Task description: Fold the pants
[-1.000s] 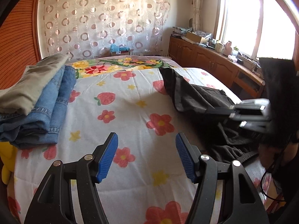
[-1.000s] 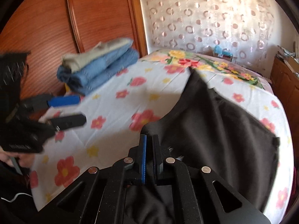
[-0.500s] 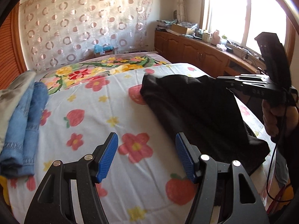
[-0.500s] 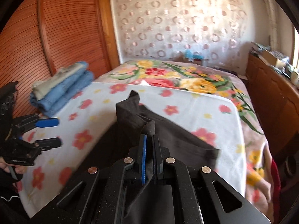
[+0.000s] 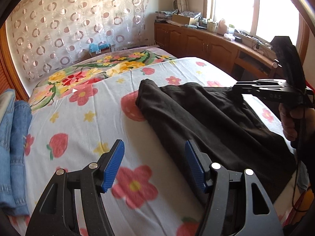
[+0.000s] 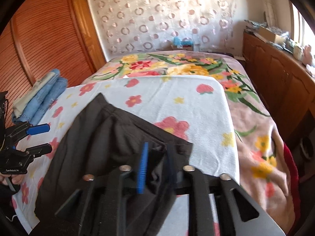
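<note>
The black pants (image 5: 212, 118) are lying spread out on the bed (image 5: 82, 122), over the flowery sheet, toward its right side. Right tool (image 6: 155, 169) is opening up right now, with a bit of the waist fabric between its pads but not really pinched. Left tool (image 5: 154, 169) hangs spread wide over bare sheet, nothing in it. Folded jeans (image 5: 13, 149) sit stacked at the bed's left edge.

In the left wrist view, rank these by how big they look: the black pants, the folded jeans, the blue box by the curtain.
1. black pants
2. folded jeans, partly cut off by the frame edge
3. blue box, but it is far from the camera, so its true size is unsure.
</note>
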